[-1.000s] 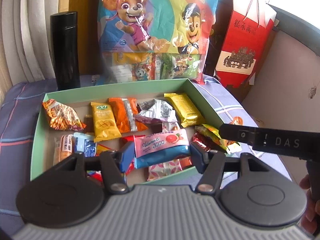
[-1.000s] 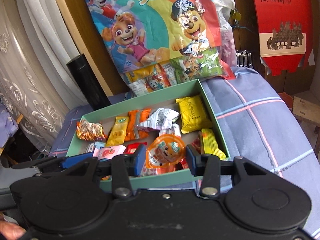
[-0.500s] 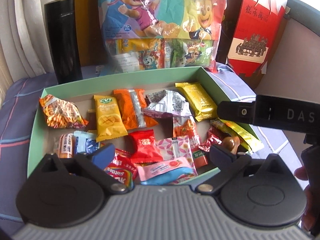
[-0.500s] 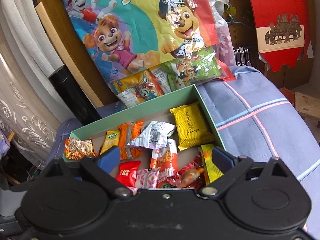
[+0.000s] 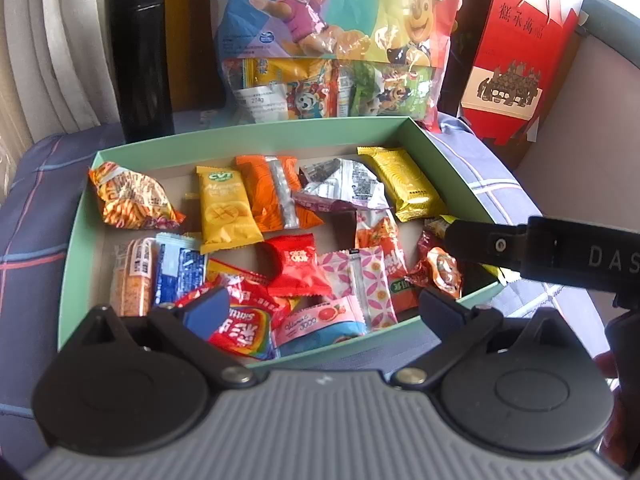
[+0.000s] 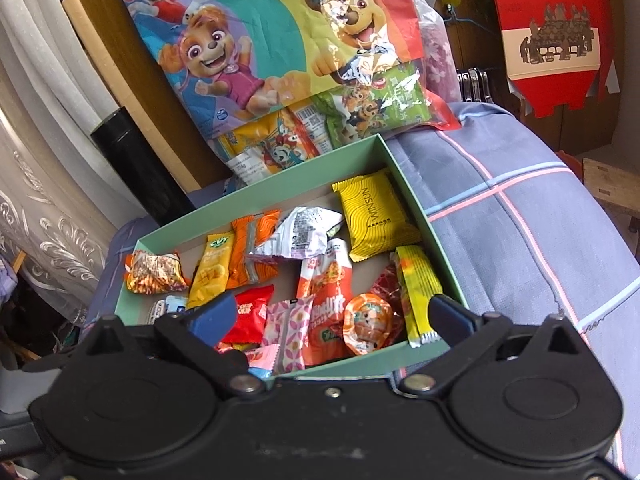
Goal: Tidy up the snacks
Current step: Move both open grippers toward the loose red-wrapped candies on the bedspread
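A pale green box holds several wrapped snacks. A pink and blue vitamin packet lies at its near edge, between my left gripper's fingers. My left gripper is open and empty above the box's near rim. An orange jelly cup lies in the near right corner. My right gripper is open and empty above it; it also shows in the left wrist view, reaching in from the right.
A large cartoon-dog snack bag leans behind the box. A black flask stands at the back left. A red paper carton is at the right. The box rests on a checked blue cloth.
Both grippers have opened. The left let go of the pink vitamin packet and the right let go of the orange jelly cup; both now lie in the box. Both grippers drew back slightly.
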Motion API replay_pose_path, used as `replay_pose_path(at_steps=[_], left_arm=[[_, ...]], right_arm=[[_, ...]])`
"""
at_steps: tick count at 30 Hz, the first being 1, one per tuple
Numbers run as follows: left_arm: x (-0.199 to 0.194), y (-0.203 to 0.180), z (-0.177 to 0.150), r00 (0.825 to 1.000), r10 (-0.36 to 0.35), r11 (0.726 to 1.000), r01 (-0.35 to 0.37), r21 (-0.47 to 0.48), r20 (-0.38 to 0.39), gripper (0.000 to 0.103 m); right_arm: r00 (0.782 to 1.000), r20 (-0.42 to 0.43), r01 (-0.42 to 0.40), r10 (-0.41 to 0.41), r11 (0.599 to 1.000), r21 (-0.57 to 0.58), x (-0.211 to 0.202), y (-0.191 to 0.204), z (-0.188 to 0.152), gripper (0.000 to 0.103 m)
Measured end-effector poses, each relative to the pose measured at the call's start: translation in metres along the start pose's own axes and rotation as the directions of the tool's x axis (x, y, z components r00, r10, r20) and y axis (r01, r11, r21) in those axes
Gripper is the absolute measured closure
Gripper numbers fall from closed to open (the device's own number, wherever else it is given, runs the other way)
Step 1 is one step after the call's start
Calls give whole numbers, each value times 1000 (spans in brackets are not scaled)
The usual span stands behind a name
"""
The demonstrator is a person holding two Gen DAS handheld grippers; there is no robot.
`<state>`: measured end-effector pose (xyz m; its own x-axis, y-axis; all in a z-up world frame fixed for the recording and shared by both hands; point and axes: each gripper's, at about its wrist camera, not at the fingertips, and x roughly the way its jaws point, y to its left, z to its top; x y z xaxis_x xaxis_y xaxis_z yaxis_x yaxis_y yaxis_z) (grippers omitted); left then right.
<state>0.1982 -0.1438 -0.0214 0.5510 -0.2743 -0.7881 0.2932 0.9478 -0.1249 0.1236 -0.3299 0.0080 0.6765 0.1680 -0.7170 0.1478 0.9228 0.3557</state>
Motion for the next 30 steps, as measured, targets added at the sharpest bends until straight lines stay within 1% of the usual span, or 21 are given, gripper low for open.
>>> replay_pose_path(at_steps=[10, 17, 23, 30], left_arm=[[-37, 2, -17, 1000, 3, 1000, -4, 16, 30, 0], [-63, 10, -40, 999, 11, 999, -13, 34, 39, 0], [-74, 33, -69, 999, 30, 999, -30, 15, 11, 0], [-81, 78, -110, 996, 81, 997, -81, -10, -32, 0]], right_arm=[[1000, 5, -13, 13, 1000, -27, -34, 19, -14, 0], [1000, 2, -31, 31, 998, -49, -54, 35, -32, 0], [998, -42, -60, 56, 994, -86, -57, 56, -55, 0], [990, -108, -107, 92, 985, -139, -55, 82, -82, 0]])
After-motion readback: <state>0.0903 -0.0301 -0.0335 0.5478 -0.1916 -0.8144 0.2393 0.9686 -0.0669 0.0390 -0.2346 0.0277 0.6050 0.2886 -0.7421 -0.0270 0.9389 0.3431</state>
